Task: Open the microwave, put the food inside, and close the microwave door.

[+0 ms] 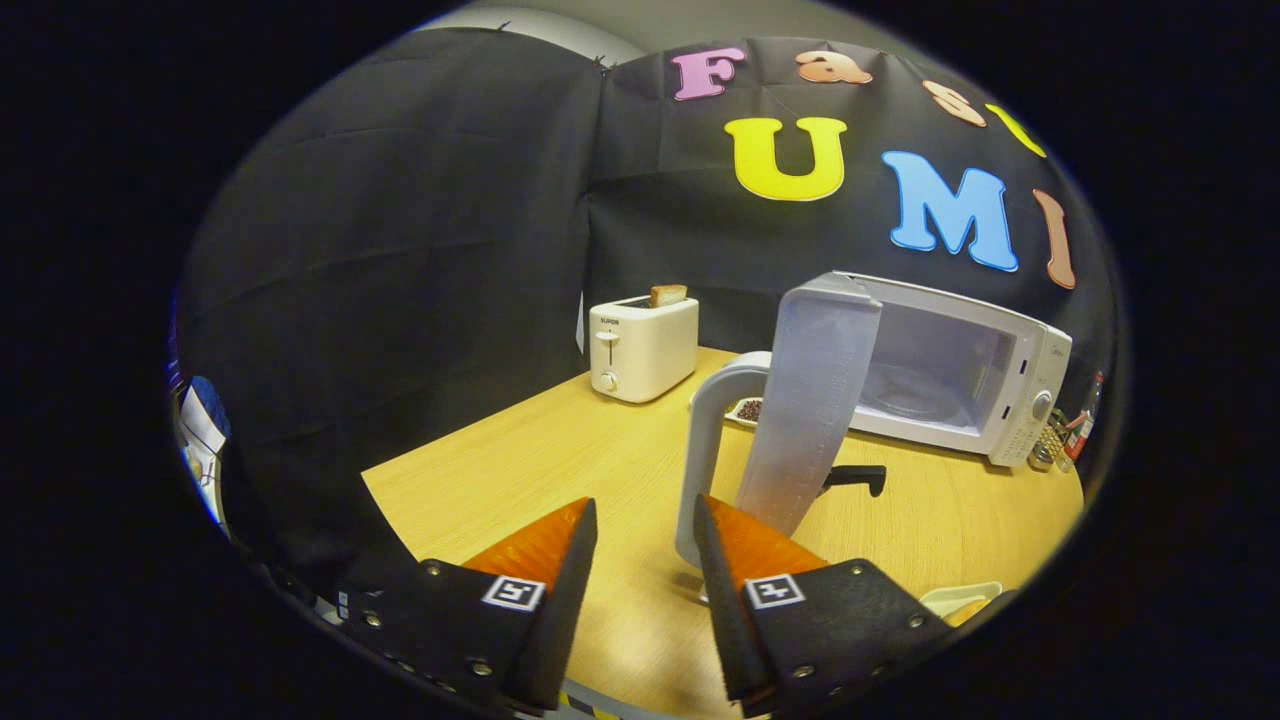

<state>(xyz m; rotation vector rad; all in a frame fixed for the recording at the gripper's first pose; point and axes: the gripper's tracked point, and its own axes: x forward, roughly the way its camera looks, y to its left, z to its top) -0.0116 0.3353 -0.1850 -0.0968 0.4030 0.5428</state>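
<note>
The white microwave (1035, 365) stands on the wooden table (560, 450) beyond my fingers, to the right. Its door (815, 400) is swung wide open toward me, edge-on, and the glass turntable (915, 395) shows in the empty cavity. The door's curved white handle (705, 440) hangs just ahead of my right finger (745, 545), close to its tip. My gripper (645, 503) is open with nothing between the fingers. A pale dish with yellowish food (962, 600) lies on the table beside my right finger. A small plate of dark bits (748, 410) sits behind the door.
A white toaster (643, 348) with a slice of bread (668, 295) stands at the table's far left side. A black handle (855, 478) pokes out from behind the door. Small bottles (1065, 435) stand to the right of the microwave. The table's edge runs to my left.
</note>
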